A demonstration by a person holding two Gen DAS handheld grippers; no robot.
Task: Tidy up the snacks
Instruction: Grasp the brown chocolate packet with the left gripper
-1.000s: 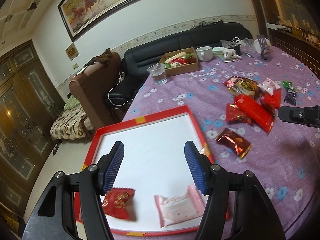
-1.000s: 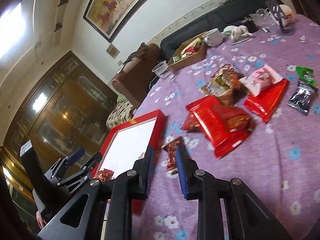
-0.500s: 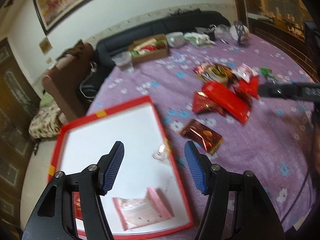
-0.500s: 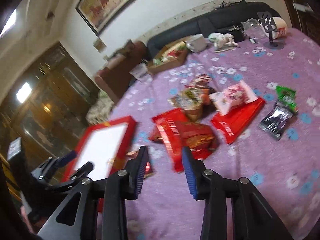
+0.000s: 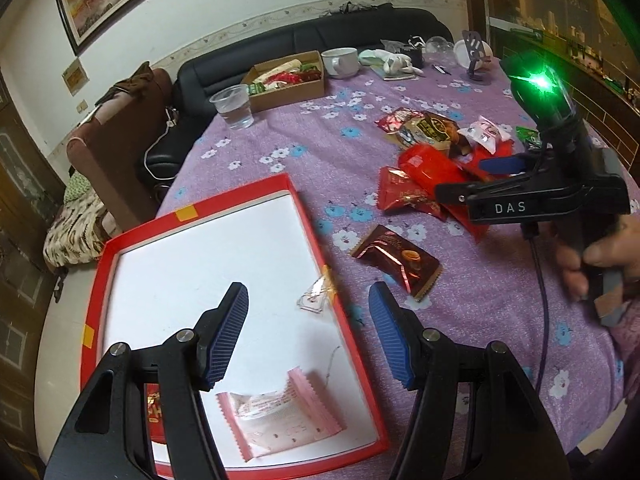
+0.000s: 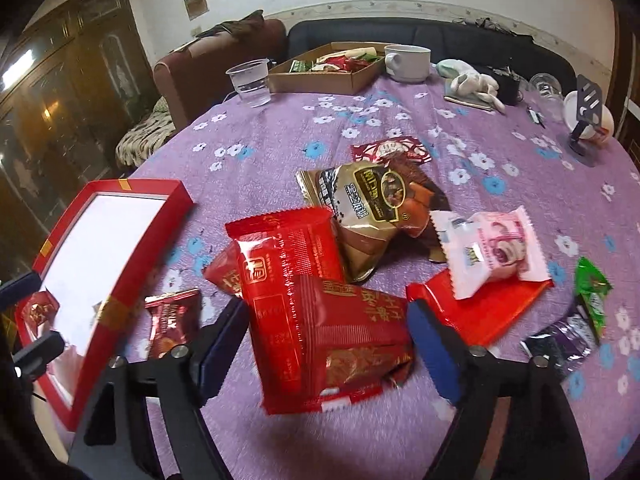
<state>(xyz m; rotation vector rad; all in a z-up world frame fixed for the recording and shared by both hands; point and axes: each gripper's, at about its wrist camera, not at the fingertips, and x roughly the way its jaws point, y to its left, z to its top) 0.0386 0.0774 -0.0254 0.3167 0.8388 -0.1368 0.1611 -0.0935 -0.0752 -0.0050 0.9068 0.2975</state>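
The red tray [image 5: 304, 216] with a white floor holds a pink packet [image 5: 280, 420] and a small red packet [image 5: 154, 412], half hidden by a finger. My left gripper [image 5: 308, 332] hovers open over the tray's near right part, with nothing between its jaws. My right gripper [image 6: 326, 308] is over the snack pile with its jaws opening wide. A big red packet [image 6: 316, 320] lies between them, and the pads stand beside its edges. A brown packet [image 6: 172, 324] lies by the tray's rim [image 6: 160, 190]. A hand [image 5: 600, 256] holds the right gripper [image 5: 476, 180].
Around the red packet lie a gold-brown bag [image 6: 372, 204], a pink-white packet [image 6: 492, 248], a flat red packet [image 6: 480, 312] and green [image 6: 592, 284] and dark [image 6: 560, 340] packets. At the table's far side stand a cardboard box [image 6: 320, 76], a plastic cup [image 6: 250, 82] and a mug [image 6: 408, 62].
My right gripper has swung right from the brown packet to the big red packet, and its jaws have spread wide. The left view has tilted down towards the tray's right rim.
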